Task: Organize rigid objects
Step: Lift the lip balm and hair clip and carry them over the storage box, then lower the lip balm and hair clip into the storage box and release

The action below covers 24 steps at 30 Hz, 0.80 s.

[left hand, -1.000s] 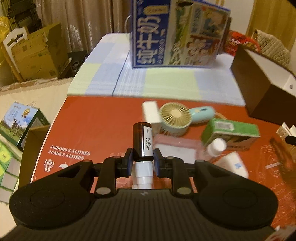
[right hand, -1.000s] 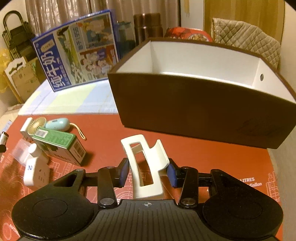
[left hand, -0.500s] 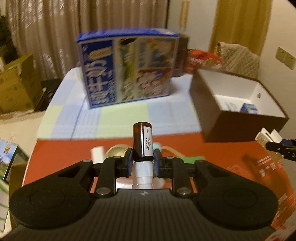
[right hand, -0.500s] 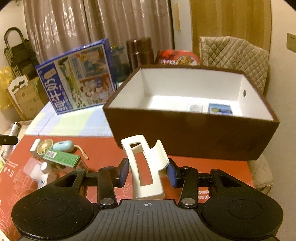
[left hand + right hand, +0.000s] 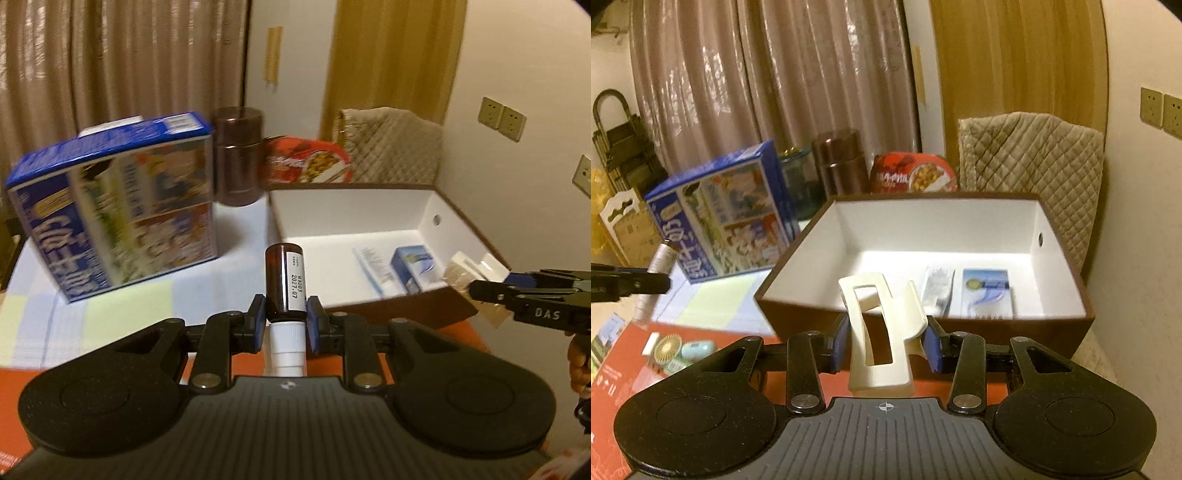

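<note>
— Both grippers are loaded. Left gripper [image 5: 284, 328] is clamped tight on a small brown bottle [image 5: 285, 282], white cap toward the camera; right gripper [image 5: 886, 349] pinches a cream hair clip [image 5: 879, 332], jaws only part-way apart.

— Which step, would you say?

— Carrying to the brown box [image 5: 798, 314], I'd judge. Both items hang in the air short of its near wall. Next, each must clear that wall, get over the white floor, then be let go.

— Room inside?

— Yes. A tube [image 5: 936, 290] and a small blue carton [image 5: 988, 291] lie at the right; the left is bare.

— Do the views differ?

— Only the right wrist view shows the fan [image 5: 667, 347] and other bits waiting on the red mat [image 5: 624, 369].
</note>
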Motion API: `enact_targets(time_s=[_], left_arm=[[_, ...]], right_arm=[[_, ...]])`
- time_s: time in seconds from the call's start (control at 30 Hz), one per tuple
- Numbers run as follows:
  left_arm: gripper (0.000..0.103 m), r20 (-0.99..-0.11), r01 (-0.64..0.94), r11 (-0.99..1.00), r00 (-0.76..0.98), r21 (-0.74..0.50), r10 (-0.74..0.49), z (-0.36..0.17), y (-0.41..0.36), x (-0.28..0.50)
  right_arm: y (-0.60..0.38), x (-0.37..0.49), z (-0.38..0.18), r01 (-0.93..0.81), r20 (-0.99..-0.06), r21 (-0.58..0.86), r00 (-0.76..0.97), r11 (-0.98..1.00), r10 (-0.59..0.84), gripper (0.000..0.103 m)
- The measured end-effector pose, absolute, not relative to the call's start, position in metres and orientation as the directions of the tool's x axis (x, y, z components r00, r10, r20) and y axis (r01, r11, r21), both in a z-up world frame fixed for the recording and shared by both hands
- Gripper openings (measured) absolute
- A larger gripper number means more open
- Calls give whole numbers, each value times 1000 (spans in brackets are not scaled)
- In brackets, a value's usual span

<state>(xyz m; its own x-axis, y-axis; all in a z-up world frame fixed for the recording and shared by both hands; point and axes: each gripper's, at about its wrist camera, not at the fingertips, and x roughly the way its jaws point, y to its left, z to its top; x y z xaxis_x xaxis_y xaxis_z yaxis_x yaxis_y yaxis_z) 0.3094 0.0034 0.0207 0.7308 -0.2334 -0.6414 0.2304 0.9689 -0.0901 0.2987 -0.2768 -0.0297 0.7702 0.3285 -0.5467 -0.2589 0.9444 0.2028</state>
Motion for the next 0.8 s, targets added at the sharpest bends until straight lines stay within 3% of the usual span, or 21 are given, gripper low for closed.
enact_targets(time_s=[0.43, 0.8], left_arm=[[19, -698, 251, 960, 667, -122, -263, 11, -57, 393], [19, -768, 249, 961, 590, -118, -248, -26, -72, 439]], right_arm=[[-284, 371, -28, -231, -544, 275, 763, 933, 349, 39], [-278, 417, -61, -171, -624, 323, 701, 931, 345, 39]])
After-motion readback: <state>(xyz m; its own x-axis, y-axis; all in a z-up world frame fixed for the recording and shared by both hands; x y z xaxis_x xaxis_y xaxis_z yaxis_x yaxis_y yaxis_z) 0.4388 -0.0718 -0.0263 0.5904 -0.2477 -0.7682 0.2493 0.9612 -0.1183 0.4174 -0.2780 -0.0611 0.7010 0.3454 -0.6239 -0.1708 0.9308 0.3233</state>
